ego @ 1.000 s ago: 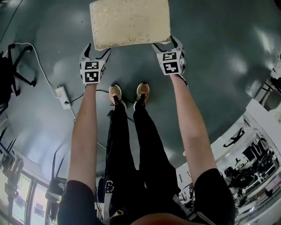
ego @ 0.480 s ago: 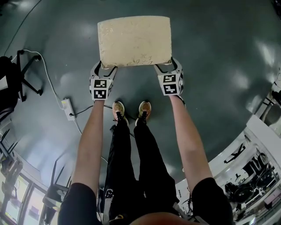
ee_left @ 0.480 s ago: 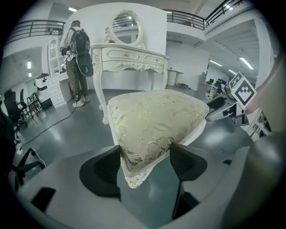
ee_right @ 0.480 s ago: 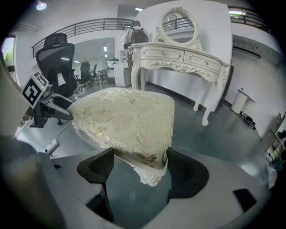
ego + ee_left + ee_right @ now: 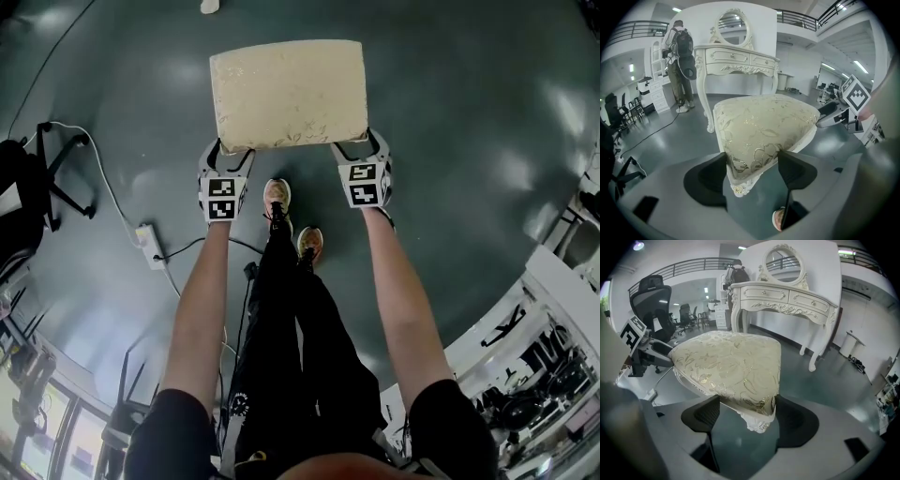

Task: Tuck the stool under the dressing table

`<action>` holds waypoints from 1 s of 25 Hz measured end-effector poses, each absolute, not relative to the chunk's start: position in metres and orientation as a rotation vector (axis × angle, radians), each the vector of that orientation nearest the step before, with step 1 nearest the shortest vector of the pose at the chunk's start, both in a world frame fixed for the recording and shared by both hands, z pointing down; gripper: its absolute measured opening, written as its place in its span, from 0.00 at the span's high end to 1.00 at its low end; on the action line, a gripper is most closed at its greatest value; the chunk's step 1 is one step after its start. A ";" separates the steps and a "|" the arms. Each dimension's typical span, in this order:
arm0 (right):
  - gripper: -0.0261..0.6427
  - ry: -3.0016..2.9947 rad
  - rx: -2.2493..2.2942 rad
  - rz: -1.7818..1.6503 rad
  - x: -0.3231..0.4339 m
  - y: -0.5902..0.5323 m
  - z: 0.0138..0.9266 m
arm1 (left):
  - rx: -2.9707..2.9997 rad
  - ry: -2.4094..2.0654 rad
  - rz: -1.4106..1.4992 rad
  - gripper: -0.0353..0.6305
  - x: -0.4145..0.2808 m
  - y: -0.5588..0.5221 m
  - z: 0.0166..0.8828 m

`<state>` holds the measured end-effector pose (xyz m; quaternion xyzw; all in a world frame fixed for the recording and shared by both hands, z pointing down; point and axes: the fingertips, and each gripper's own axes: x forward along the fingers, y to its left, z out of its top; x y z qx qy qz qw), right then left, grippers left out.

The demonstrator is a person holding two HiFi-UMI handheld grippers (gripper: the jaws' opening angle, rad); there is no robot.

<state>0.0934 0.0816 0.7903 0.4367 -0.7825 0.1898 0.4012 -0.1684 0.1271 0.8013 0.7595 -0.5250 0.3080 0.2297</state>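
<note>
A stool (image 5: 289,94) with a cream, gold-patterned cushion and carved white frame hangs above the grey floor, carried between both grippers. My left gripper (image 5: 232,150) has just been closing its jaws and now stands shut on the stool's (image 5: 764,126) near left corner, which sits between its pads (image 5: 752,171). At the near right corner my right gripper (image 5: 356,145) is shut on the stool (image 5: 731,364) as well (image 5: 745,416). Ahead stands the white dressing table (image 5: 736,58) with an oval mirror, also in the right gripper view (image 5: 787,298), with open space between its legs.
A person with a backpack (image 5: 679,61) stands left of the dressing table. A power strip (image 5: 147,241) with cables lies on the floor at my left, near a black chair base (image 5: 47,169). Office chairs (image 5: 656,305) stand at the left, and my feet (image 5: 277,197) are under the stool.
The stool and both grippers sit lower in the head view. One foot has stepped forward beneath the stool. The left jaws have narrowed onto the stool's corner.
</note>
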 end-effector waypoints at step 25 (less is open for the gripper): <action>0.42 -1.894 1.309 0.619 0.123 -0.037 0.790 | 1.995 -1.452 0.866 0.42 -0.138 0.001 0.797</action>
